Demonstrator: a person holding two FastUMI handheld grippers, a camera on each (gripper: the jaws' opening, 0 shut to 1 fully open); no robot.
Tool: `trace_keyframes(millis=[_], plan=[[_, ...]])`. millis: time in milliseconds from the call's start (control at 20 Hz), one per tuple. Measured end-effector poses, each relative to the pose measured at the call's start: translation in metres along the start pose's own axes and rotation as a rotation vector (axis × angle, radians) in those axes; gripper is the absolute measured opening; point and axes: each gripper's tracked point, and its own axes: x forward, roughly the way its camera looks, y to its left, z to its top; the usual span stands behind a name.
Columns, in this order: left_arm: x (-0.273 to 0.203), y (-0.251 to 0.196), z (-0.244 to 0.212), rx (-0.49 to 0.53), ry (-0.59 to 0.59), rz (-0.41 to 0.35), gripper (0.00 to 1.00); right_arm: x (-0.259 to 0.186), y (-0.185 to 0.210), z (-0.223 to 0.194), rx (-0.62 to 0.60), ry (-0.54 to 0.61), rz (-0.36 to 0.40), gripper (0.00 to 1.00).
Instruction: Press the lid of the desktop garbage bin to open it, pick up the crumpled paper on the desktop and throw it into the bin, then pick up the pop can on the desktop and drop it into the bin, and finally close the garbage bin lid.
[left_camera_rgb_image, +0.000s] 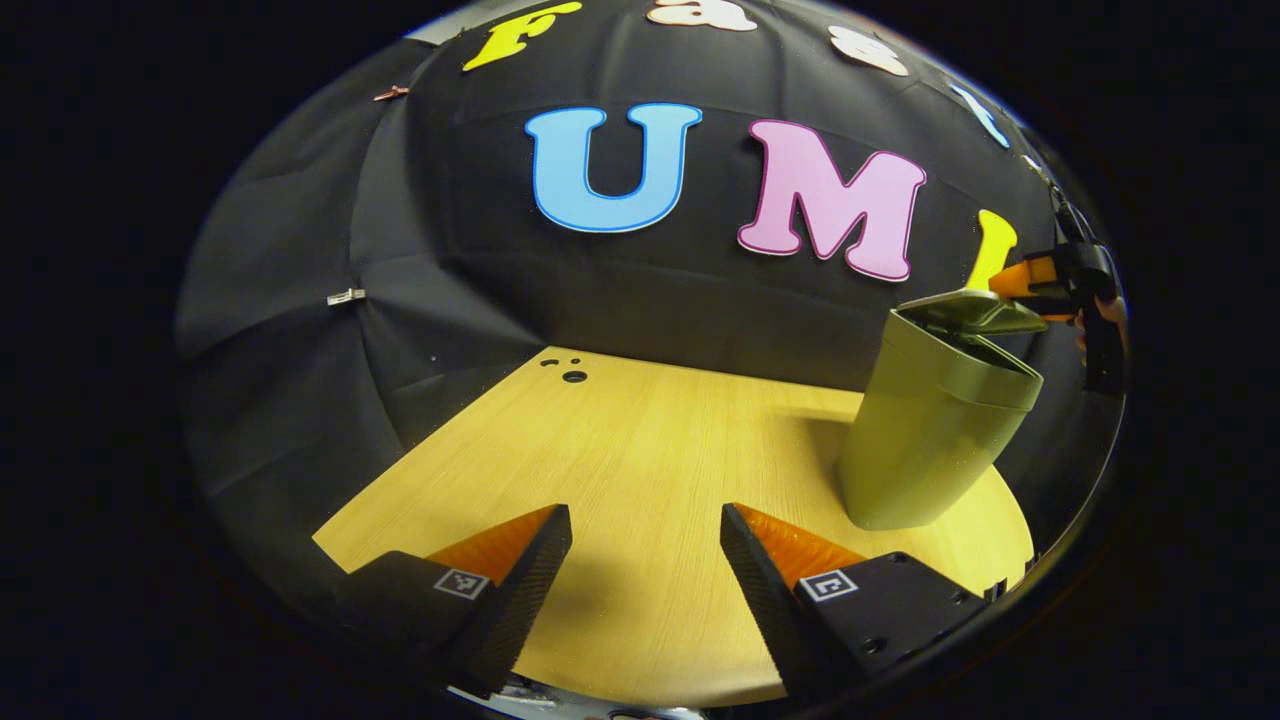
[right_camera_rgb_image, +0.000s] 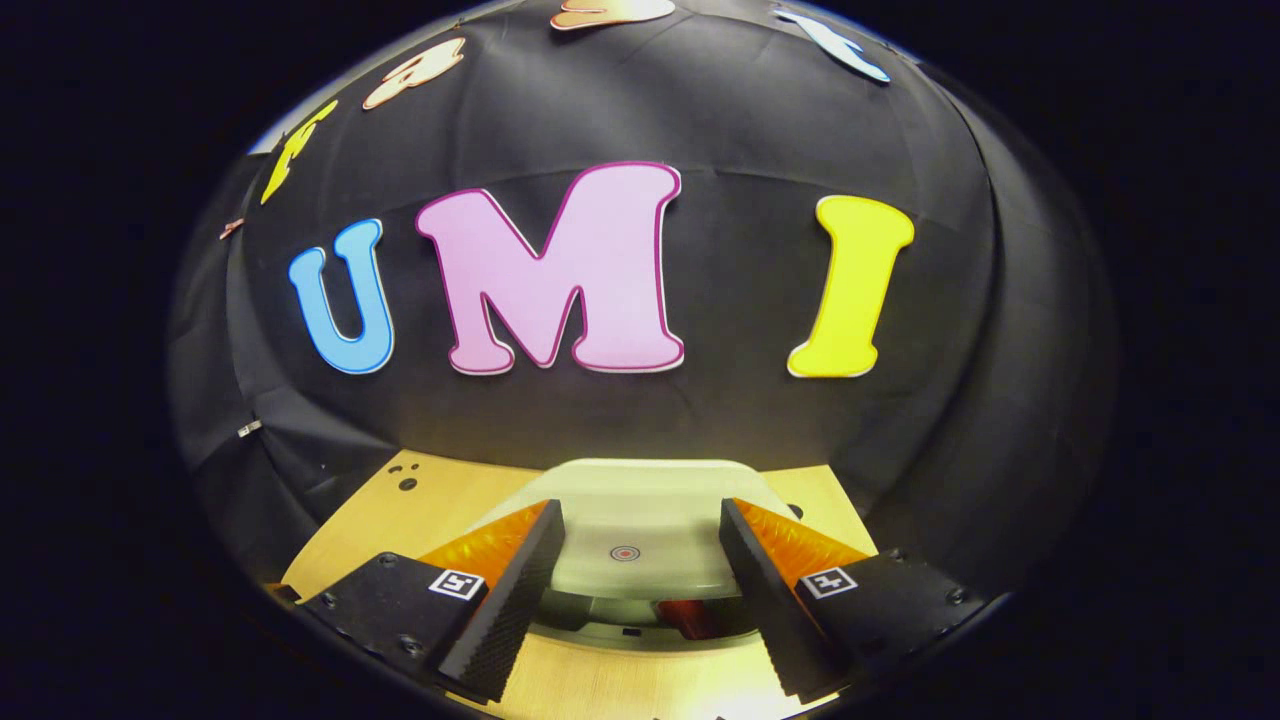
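Garbage bin stands on the wooden bench, ahead and right of the left gripper, whose fingers are spread over bare wood. Its lid sits tilted, partly raised. The right gripper hovers just above the lid, fingers spread. Something reddish shows inside the gap under the lid.

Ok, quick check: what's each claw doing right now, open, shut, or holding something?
Left claw: open, holding nothing, over the table.
Right claw: open, holding nothing, just above the bin lid.
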Motion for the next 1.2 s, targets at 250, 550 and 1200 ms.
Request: trace_keyframes(millis=[250,550,1200], plan=[[-0.001,-0.003,-0.001,0.007,0.005,0.006,0.96,0.004,-0.006,-0.032,-0.022,0.040,-0.006,0.98],[0.002,-0.006,-0.004,0.014,0.018,0.008,0.96,0.004,-0.004,-0.046,-0.032,0.034,0.000,0.99],[0.019,-0.024,0.014,0.025,-0.010,0.017,0.96,0.004,0.004,-0.051,-0.047,0.000,0.054,1.00]])
